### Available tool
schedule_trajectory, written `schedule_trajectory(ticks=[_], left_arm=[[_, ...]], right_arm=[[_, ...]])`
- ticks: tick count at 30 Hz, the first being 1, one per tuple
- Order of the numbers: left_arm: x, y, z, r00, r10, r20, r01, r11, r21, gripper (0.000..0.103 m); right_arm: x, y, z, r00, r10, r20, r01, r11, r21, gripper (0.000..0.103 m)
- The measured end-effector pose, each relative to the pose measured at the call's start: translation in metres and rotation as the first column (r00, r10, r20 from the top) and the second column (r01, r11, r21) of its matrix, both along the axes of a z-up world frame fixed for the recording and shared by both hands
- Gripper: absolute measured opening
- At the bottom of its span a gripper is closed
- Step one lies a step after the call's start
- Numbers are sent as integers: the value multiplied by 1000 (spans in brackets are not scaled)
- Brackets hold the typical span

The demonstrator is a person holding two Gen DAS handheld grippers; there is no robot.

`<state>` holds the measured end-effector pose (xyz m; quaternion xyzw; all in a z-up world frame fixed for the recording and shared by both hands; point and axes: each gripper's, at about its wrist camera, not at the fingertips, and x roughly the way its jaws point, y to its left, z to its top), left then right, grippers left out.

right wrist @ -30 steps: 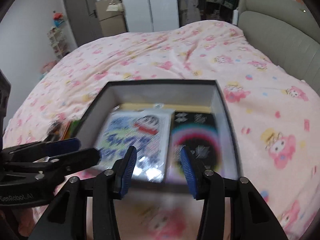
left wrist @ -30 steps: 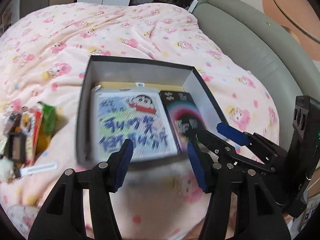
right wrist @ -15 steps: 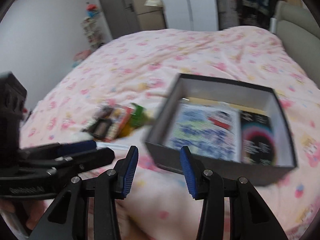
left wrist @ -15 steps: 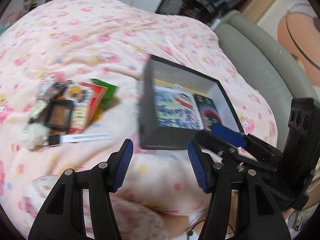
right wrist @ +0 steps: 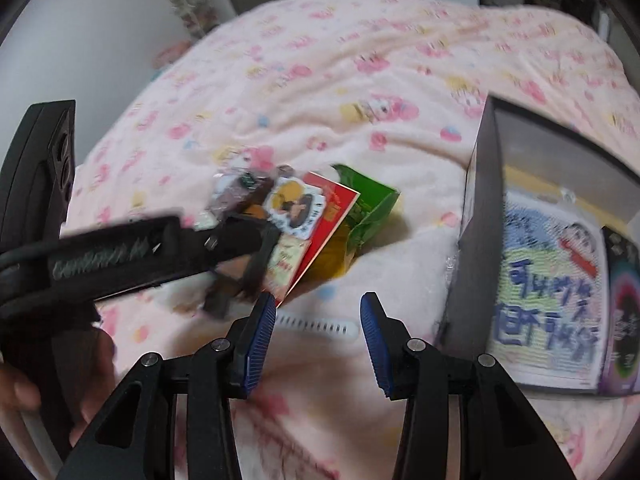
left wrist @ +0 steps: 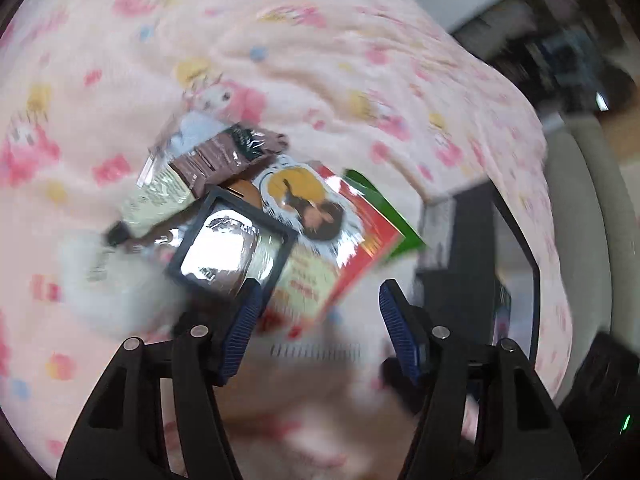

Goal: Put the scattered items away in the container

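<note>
Both grippers hang over the pile of scattered items point(right wrist: 296, 216) on the pink bedspread point(right wrist: 360, 80), and neither one holds anything. The left gripper point(left wrist: 320, 316) has its jaws wide apart, with only blanket and the edge of the red card packet point(left wrist: 340, 248) between them. The right gripper point(right wrist: 318, 320) is also wide open; between its blue pads lies the white comb-like strip point(right wrist: 316, 325), but the pads do not press on it.

The pile sits to the left of the dark box point(right wrist: 476, 240), near it but not touching. The box already contains a cartoon-printed packet point(right wrist: 548, 292) and a dark card point(right wrist: 624, 320), lying flat side by side.

The step in hand seems to be the reach for the next item. To do it well, each gripper should take one single thing, not a bundle. The items overlap: the black-framed foil piece point(left wrist: 228, 248) lies on the red packet, and the green packet point(right wrist: 368, 208) is partly under it. The top piece should go first, so the others do not slide. The white strip is thin and lies flat on soft cloth, so the right gripper probably must press a little into the blanket and close across the narrow side. The picture is blurred, so slowing down before closing would help.
</note>
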<state>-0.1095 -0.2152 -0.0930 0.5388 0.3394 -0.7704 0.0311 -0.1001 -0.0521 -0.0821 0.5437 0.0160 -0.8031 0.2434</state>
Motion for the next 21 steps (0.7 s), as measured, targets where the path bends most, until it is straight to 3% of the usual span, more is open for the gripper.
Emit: schedule_trajectory(ticks=[1, 5, 7, 10, 12, 13, 14, 16, 21], left_arm=[[-5, -1, -5, 1000, 16, 1, -16, 1000, 23, 48], [2, -9, 6, 993, 71, -93, -72, 997, -7, 47], [2, -13, -1, 994, 82, -76, -80, 996, 23, 47], [-8, -16, -19, 997, 66, -26, -63, 991, 116, 48], [-12, -13, -21, 998, 65, -13, -63, 993, 100, 48], [-12, -11, -20, 998, 64, -16, -63, 995, 80, 48], [-12, -8, -17, 998, 60, -24, -59, 996, 65, 48], [-9, -7, -14, 997, 57, -45, -53, 996, 71, 49], [-1, -11, -10, 993, 86, -75, -80, 993, 83, 49]], right_arm=[[-5, 0, -7, 1000, -18, 18, 18, 1000, 2, 38], [-10, -8, -18, 997, -69, -36, 70, 996, 46, 35], [-14, -11, -20, 997, -65, -37, 66, 998, 14, 35], [-29, -17, -34, 997, -75, 35, 76, 997, -33, 35], [-38, -23, -50, 995, -69, 69, 70, 998, -6, 35], [-39, -25, -55, 994, -64, 85, 65, 998, -10, 32], [-38, -24, -56, 993, -53, 102, 58, 997, -52, 15], [-34, -24, -49, 995, -22, 97, 34, 992, -125, 9], [-17, -9, -17, 999, -51, -4, 50, 989, -141, 4]])
